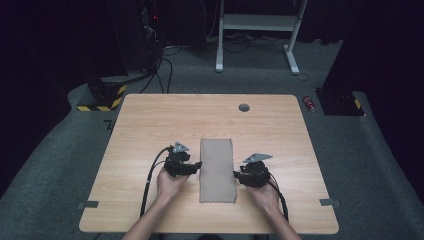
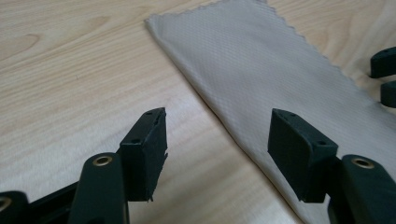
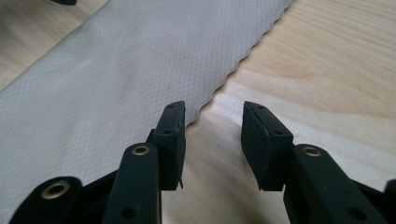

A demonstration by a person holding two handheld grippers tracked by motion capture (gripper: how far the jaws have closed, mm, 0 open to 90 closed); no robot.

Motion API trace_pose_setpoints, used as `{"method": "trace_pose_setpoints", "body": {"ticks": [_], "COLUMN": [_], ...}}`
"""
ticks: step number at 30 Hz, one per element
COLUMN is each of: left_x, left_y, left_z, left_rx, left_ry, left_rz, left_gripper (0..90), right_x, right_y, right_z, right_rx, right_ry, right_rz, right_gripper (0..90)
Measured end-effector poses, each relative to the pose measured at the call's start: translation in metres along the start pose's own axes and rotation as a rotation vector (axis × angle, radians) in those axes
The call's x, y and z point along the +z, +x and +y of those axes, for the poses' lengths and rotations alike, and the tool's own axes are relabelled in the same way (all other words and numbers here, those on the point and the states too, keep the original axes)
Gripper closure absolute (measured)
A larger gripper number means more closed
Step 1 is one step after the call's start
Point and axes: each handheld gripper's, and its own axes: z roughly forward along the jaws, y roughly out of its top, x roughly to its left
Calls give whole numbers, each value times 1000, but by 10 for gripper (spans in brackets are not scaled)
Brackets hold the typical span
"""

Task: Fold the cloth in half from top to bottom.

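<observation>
A folded beige cloth [image 1: 217, 170] with pinked edges lies flat, a long strip in the lower centre of the high view, on the wooden worktop [image 1: 150, 125]. The left claw [image 1: 196, 165] sits at the cloth's left edge, jaws apart with nothing between them; the right claw [image 1: 237, 175] sits at its right edge, jaws apart astride the zigzag edge without pressing it. Bare wood lies open on every side. Grey carpet [image 1: 60, 165] surrounds the worktop.
</observation>
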Motion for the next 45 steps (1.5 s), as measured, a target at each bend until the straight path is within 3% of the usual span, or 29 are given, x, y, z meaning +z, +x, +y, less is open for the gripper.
{"method": "trace_pose_setpoints", "body": {"ticks": [6,9,11,13,16,19,25,27,31,33,45], "left_x": [15,20,22,25,28,29,37,39,42,46,57], "left_y": [9,12,16,20,25,28,34,34,31,31,30], "left_z": [12,19,21,24,29,32,30,37,51,55,56], "left_rx": [-23,-12,-36,-64,-76,-96,-108,-85,-78,-71,-74], "left_ry": [10,28,-2,3,4,-42,-34,4,-5,24,33], "left_rz": [27,46,45,42,52,51,69,66,68,74,87], "left_gripper": [386,382,386,386,385,402,420,409,406,404,452], "right_x": [9,14,17,21,25,28,36,38,42,43,61], "right_y": [-11,-14,-16,-18,-23,-28,-38,-40,-44,-46,-52], "right_z": [12,19,24,29,35,41,51,54,57,60,80], "right_rx": [21,29,30,38,55,77,109,105,124,133,144], "right_ry": [0,9,17,24,29,34,37,41,24,32,32], "right_rz": [6,-6,-14,-22,-17,-16,-18,-21,-16,-14,-43], "right_gripper": [613,612,612,612,613,617,624,623,627,628,636]}}
